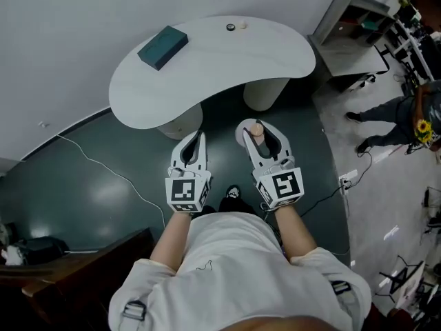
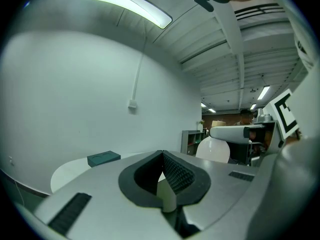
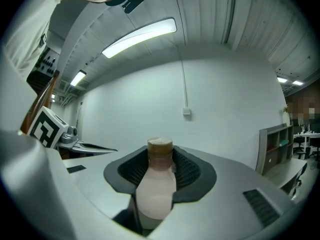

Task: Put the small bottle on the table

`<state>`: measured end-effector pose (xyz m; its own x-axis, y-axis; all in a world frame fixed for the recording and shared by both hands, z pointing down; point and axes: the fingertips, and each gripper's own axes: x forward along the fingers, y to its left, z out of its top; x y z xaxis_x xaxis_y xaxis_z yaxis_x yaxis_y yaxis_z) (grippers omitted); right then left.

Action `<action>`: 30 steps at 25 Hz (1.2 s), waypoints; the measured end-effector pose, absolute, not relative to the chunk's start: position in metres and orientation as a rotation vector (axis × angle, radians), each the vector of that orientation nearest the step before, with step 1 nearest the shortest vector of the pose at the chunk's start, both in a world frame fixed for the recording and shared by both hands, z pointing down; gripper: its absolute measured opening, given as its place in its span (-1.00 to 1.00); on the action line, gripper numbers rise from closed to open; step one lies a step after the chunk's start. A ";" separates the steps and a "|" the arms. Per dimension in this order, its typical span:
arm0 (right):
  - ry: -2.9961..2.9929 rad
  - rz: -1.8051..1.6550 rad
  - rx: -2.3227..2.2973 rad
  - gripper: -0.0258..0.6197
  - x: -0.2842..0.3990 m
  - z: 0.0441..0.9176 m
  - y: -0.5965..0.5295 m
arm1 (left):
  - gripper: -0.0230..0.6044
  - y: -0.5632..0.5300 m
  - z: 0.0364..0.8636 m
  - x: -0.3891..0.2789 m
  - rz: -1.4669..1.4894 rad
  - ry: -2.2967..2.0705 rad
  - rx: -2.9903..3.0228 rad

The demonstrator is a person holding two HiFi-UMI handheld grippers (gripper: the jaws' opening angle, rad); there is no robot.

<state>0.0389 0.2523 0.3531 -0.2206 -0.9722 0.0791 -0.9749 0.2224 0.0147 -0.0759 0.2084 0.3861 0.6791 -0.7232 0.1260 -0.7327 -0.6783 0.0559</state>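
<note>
Small bottle (image 3: 159,184): held in the right gripper (image 1: 259,134), short of the table's near, inward-curving edge and not yet over the top. The jaws stand wide, with their pads against the bottle's pale body. Its long axis runs along the jaws, with the brown cap leading towards the table (image 1: 207,71).

Governing relation: the table lies straight ahead of the bottle, cap end first. The right gripper is the one carrying, and both grippers stand about equally far from the table edge. As judged, the bottle lies roughly level, so it would need tipping base-down before it could stand on the top.

Left gripper (image 1: 198,138): jaws together with nothing between them, held beside the right gripper on the same side of the table.

On the table:
- A teal box (image 1: 162,47) towards the left end of the top.
- A small round object (image 1: 231,27) by the far edge; what it is cannot be made out.
- The near middle and right end of the top are bare.

Under the table: two pale pedestals (image 1: 265,92), set back from the edge and below the top.

Around the table:
- A thin cable (image 1: 103,167) trails across the dark floor to the table's left.
- A grey shelf unit (image 1: 351,40) stands beyond its right end.
- A person (image 1: 393,116) stands further right, well apart from the table.

Obstruction: nothing shows between the bottle and the bare near part of the top.
</note>
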 end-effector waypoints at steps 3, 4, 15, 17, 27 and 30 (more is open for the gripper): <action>-2.393 0.077 1.923 -0.49 0.060 0.355 0.234 | -0.89 0.191 0.390 -0.063 0.157 -1.246 2.766; -2.391 0.084 1.926 -0.49 0.066 0.356 0.227 | -0.89 0.185 0.392 -0.060 0.167 -1.254 2.759; -2.373 0.135 1.949 -0.49 0.110 0.375 0.142 | -0.89 0.100 0.413 -0.029 0.230 -1.257 2.743; -2.358 0.148 1.956 -0.49 0.116 0.380 0.123 | -0.89 0.078 0.419 -0.022 0.241 -1.237 2.742; -2.300 0.252 1.994 -0.49 0.126 0.396 0.025 | -0.89 -0.030 0.440 -0.002 0.300 -1.109 2.742; -2.272 0.290 2.015 -0.49 0.129 0.403 -0.002 | -0.89 -0.056 0.448 -0.004 0.314 -1.077 2.748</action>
<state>0.1288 -0.0017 0.4025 -0.1253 -0.9733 0.1926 -0.9904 0.1114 -0.0813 -0.0040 -0.0556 0.4484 0.7165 -0.6486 0.2570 -0.6850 -0.7237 0.0833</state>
